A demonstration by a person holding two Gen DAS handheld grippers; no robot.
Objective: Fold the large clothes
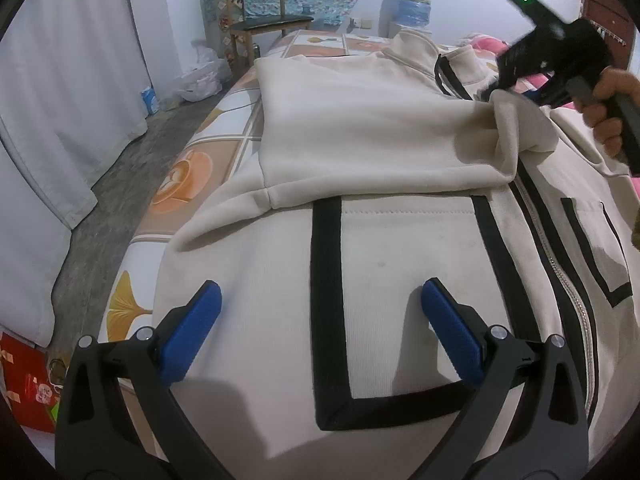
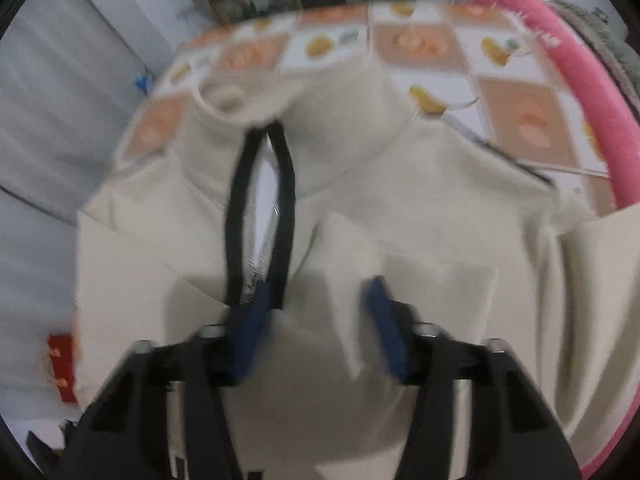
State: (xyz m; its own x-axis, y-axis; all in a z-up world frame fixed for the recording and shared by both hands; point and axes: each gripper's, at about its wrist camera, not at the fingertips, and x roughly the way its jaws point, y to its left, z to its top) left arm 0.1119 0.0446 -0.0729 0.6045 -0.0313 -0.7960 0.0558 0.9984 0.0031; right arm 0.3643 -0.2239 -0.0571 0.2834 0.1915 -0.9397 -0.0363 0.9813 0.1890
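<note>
A large cream zip jacket [image 1: 380,248] with black trim lies front up on a patterned bed. Its left sleeve [image 1: 360,136] is folded across the chest. My left gripper [image 1: 320,300] is open and empty just above the black-edged pocket [image 1: 400,300]. In the left wrist view my right gripper [image 1: 496,88] is at the sleeve's cuff [image 1: 508,132], near the zip; its tips are hidden there. In the blurred right wrist view the right gripper [image 2: 316,300] has its jaws apart over the jacket [image 2: 400,200], with a cream fold [image 2: 340,272] between them and the black-edged zip [image 2: 260,200] ahead.
The bed sheet [image 1: 224,120] has orange and white squares. A white curtain [image 1: 68,80] hangs at the left over a grey floor strip. A wooden chair [image 1: 260,8] and a water bottle [image 1: 412,0] stand at the far end. Pink bedding [image 2: 580,92] lies at the right.
</note>
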